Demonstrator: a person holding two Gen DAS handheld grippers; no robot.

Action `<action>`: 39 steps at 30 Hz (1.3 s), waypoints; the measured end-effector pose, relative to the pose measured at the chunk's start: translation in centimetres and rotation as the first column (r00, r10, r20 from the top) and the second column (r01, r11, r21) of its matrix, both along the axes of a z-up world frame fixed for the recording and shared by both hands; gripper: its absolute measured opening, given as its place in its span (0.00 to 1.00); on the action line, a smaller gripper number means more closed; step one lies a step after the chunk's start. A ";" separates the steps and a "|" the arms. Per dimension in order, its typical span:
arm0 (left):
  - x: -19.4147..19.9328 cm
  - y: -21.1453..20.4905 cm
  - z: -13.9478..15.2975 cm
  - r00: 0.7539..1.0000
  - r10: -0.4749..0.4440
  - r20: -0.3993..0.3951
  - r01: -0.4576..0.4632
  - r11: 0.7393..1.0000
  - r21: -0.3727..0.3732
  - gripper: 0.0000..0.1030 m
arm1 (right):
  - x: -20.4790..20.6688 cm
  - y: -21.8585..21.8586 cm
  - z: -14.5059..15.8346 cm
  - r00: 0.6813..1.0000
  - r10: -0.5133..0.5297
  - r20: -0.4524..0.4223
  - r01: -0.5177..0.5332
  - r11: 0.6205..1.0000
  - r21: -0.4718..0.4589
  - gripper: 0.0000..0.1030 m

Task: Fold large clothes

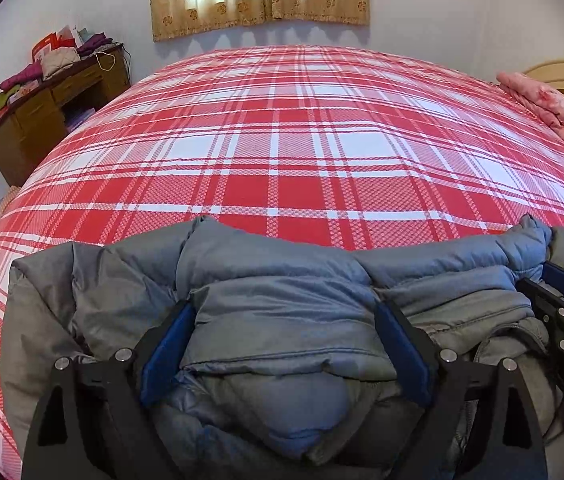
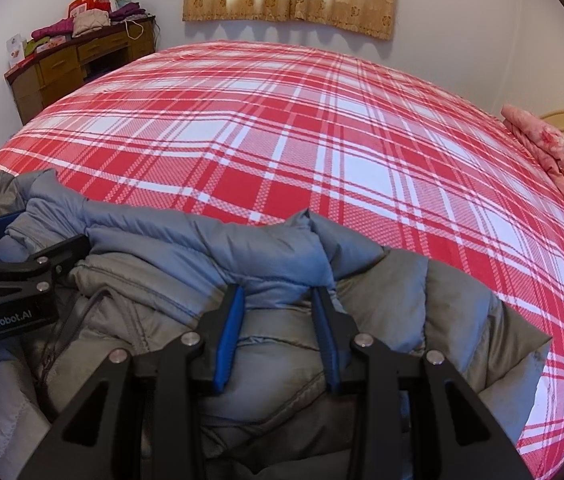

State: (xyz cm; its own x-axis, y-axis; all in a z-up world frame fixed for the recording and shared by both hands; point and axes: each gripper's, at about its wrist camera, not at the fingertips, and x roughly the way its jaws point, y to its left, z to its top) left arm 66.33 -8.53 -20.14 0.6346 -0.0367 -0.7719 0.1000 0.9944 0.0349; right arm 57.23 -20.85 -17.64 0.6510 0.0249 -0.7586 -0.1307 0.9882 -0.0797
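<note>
A puffy grey-blue padded jacket point(image 1: 274, 264) point(image 2: 186, 240) lies bunched at the near edge of the bed. My left gripper point(image 1: 283, 308) has its jaws set wide around a thick folded bundle of the jacket, and both blue pads point(image 1: 166, 344) press into the fabric. My right gripper point(image 2: 278, 292) is shut on a narrower fold of the jacket near its blue collar edge. In the left wrist view the right gripper point(image 1: 561, 284) shows at the far right, and in the right wrist view the left gripper point(image 2: 30, 236) shows at the far left. The jacket's lower part is hidden under the grippers.
The bed point(image 1: 282, 140) point(image 2: 282, 128) has a red and white plaid cover. A pink folded quilt point(image 1: 553, 116) point(image 2: 561, 160) lies at its right edge by a wooden headboard point(image 1: 561, 76). A cluttered wooden desk point(image 1: 54, 100) point(image 2: 82, 60) stands at the back left.
</note>
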 end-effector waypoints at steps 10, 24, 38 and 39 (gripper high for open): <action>0.0 0.0 0.0 1.000 0.000 0.001 0.000 1.000 0.003 0.89 | 0.1 0.0 0.0 1.000 0.003 -0.002 -0.003 1.000 -0.007 0.37; -0.7 1.6 3.5 1.000 0.016 0.001 -0.016 0.999 -0.030 0.94 | -0.6 -1.2 3.1 0.999 -0.011 -0.034 0.009 0.999 -0.047 0.63; -28.0 11.1 9.6 0.998 0.006 0.065 0.000 0.996 -0.090 0.94 | -24.3 -14.3 6.7 0.999 -0.024 -0.047 0.032 0.984 0.176 0.84; -30.0 11.3 9.2 0.998 0.000 0.061 0.004 0.997 -0.074 0.94 | -25.8 -14.9 6.3 0.998 -0.030 -0.058 0.041 0.982 0.183 0.84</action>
State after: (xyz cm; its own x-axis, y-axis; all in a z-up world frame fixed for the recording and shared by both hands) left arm 36.33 2.82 -10.94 0.6801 -0.0933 -0.7272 0.1017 0.9943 -0.0324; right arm 31.40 -35.80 -11.33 0.6114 0.1453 -0.7779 -0.0945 0.9894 0.1105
